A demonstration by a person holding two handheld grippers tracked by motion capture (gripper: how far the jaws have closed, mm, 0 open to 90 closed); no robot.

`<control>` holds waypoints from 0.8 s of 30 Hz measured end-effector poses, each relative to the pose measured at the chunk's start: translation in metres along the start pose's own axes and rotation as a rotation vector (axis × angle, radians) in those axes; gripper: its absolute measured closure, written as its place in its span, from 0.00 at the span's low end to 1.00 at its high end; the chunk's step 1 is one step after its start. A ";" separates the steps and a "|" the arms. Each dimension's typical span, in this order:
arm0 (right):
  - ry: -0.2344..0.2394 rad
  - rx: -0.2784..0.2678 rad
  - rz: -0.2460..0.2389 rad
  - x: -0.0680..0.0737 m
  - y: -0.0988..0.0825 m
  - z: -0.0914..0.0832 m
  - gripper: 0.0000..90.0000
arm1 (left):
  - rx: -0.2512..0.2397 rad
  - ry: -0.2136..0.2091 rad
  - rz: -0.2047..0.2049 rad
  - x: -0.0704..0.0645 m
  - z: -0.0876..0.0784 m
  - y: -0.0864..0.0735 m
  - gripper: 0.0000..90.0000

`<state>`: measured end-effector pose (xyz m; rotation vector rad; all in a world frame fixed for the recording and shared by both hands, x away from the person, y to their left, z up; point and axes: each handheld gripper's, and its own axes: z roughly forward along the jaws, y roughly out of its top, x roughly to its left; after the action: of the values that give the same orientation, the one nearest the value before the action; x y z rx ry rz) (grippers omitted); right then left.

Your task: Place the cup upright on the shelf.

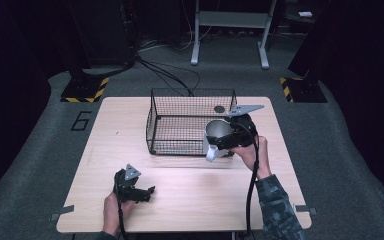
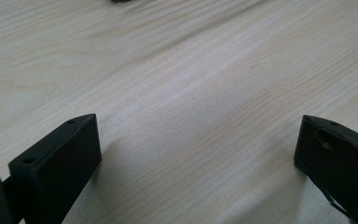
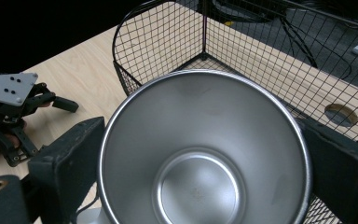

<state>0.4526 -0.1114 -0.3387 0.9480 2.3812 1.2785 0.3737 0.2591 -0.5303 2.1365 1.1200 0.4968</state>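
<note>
You held a silver steel cup (image 3: 200, 158) over a black wire-mesh basket (image 1: 180, 122) — the table (image 1: 180, 200) was pale wood grain, and your sleeve (image 1: 275, 205) was camouflage-patterned.

Grey carpet floor (image 1: 330, 150), dark surroundings, a grey metal stand (image 1: 230, 30) beyond.

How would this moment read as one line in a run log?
right gripper: shut on steel cup | cup: over wire basket front edge | left gripper: open, low over table
</note>
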 end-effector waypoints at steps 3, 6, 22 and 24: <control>-0.001 -0.001 0.004 -0.002 0.003 0.001 0.06 | -0.006 0.000 -0.008 -0.001 0.000 0.000 0.01; -0.002 0.001 0.007 -0.006 0.008 0.004 0.06 | -0.011 0.002 -0.008 -0.001 0.001 0.000 0.01; -0.020 0.013 0.039 -0.021 0.025 0.017 0.06 | -0.011 0.002 -0.008 -0.001 0.001 0.000 0.01; -0.018 0.011 0.032 -0.023 0.025 0.019 0.06 | -0.011 0.002 -0.008 -0.001 0.001 0.000 0.01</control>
<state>0.4898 -0.1045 -0.3301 1.0005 2.3713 1.2634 0.3737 0.2584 -0.5310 2.1221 1.1241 0.5006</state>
